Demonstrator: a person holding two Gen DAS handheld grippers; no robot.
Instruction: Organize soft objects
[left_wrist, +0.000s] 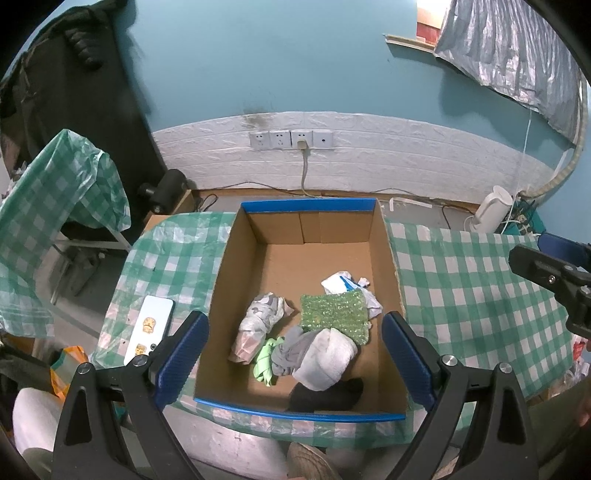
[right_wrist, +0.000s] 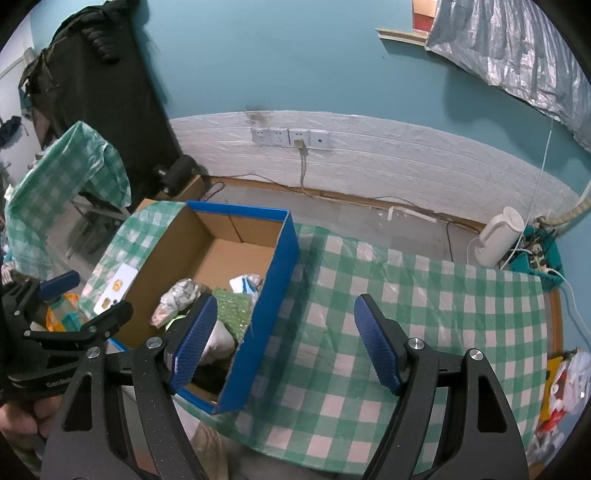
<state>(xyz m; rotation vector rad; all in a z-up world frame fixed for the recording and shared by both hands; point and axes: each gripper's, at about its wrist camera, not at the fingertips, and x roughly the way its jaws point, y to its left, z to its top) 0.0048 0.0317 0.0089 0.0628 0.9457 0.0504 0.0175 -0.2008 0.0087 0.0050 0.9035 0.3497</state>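
The left hand-held gripper (left_wrist: 295, 350) hangs released and empty above the box (left_wrist: 306, 416) where the soft things (left_wrist: 327, 360) lie, while the right hand-held gripper (right_wrist: 286, 343), also released, straddles the box's right wall over the surface (right_wrist: 424, 295).

A: Everything soft sits in the open cardboard box (left_wrist: 255, 229), bunched at its near end!

B: White rolled towel (left_wrist: 327, 360) leans on a black sock (left_wrist: 327, 397); grey cloth (left_wrist: 291, 349), lime scrap (left_wrist: 266, 360), green sequinned pouch (left_wrist: 334, 314) beside.
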